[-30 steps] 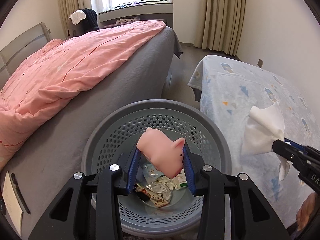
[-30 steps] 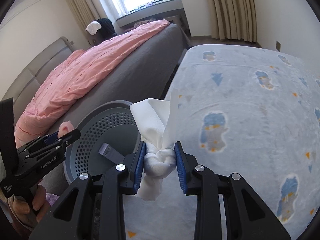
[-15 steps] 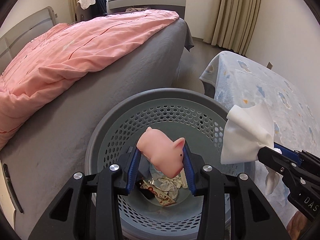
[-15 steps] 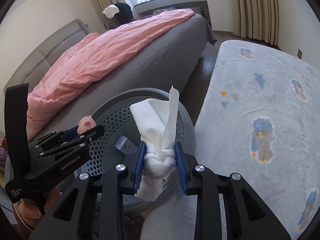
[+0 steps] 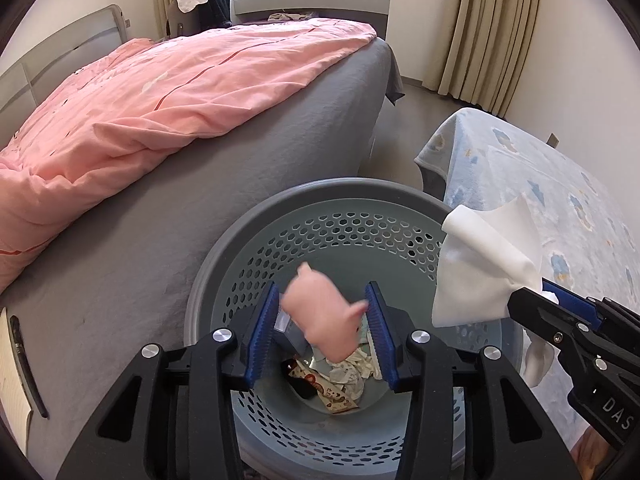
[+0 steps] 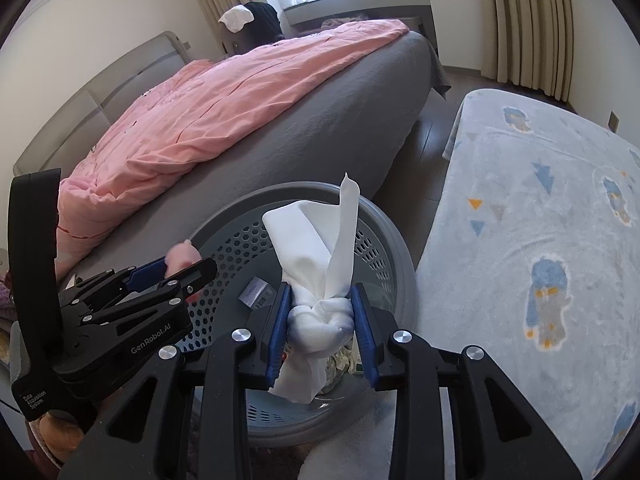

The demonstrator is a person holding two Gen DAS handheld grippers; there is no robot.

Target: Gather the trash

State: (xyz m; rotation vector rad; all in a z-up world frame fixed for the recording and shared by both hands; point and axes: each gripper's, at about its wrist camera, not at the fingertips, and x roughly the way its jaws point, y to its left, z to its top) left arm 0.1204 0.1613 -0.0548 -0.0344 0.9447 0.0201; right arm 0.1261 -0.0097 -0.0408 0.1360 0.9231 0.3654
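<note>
Leftmost, bed (image 5: 224, 128) with pink duvet (image 5: 168, 76) runs alongside; perforated grey trash basket (image 5: 240, 256) stands on the floor between bed and blue patterned rug (image 5: 560, 184). Left tongs (image 5: 322, 332) over the basket mouth, pads spread apart; pink pig toy (image 5: 322, 316) blurred between them, touching neither pad clearly, judged to be dropping free toward the wrappers and crumpled paper (image 5: 344, 372) at the bottom. Good practice here: hold the left tongs level and wide until the toy is clear, then lift straight up so a pad does not catch the rim. Right of that, right tongs (image 6: 320, 328) clamped on a knotted white tissue (image 6: 320, 276), its loose tails hanging above and below the pads. Tissue sits over the basket's rug-side rim (image 6: 400, 248), so carry it further inward over the middle before parting the pads; light paper may drift or snag on the rim. Keep the two tongs from knocking; they are near each other.
</note>
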